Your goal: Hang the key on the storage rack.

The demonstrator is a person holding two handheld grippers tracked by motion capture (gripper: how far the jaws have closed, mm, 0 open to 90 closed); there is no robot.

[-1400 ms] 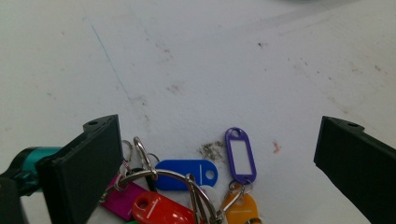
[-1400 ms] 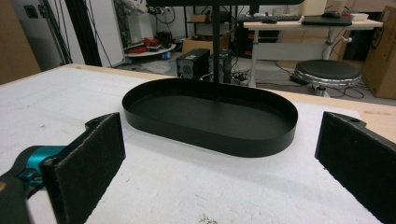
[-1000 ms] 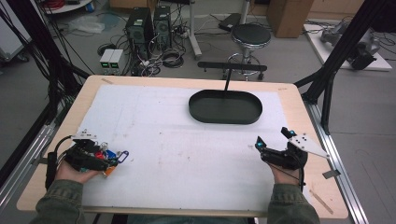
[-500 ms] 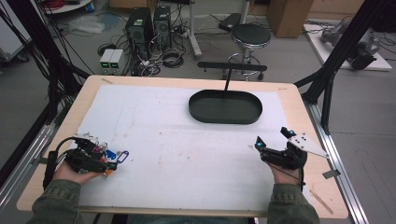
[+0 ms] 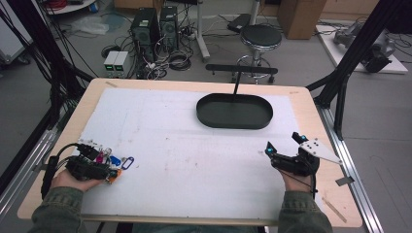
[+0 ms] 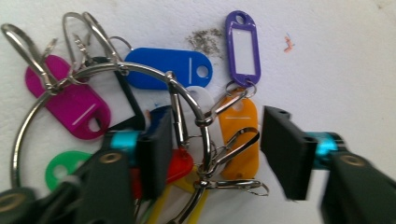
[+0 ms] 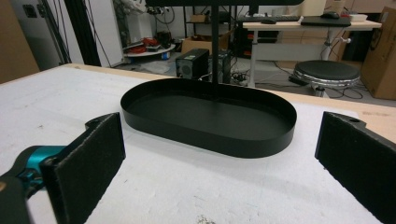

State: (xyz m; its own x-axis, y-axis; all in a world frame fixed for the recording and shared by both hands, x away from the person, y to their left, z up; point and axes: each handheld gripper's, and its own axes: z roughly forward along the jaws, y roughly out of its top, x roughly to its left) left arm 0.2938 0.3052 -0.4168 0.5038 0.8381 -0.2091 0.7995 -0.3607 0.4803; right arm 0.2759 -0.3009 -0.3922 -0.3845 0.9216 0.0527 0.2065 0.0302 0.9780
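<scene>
High view: the left gripper (image 5: 112, 170) lies low at the table's (image 5: 194, 189) near-left corner, over the keys (image 5: 116, 162). The right gripper (image 5: 283, 144) rests near-right, jaws wide.

Left gripper view: jaws wide, straddling the ring (image 6: 187, 100) and orange tag (image 6: 240, 135).

Right gripper view: jaws wide, facing the tray (image 7: 210, 114).

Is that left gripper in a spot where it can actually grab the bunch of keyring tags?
Probably yes. The left gripper is open right over the bunch of keyring tags, one jaw on each side of the metal ring, nothing between.
</scene>
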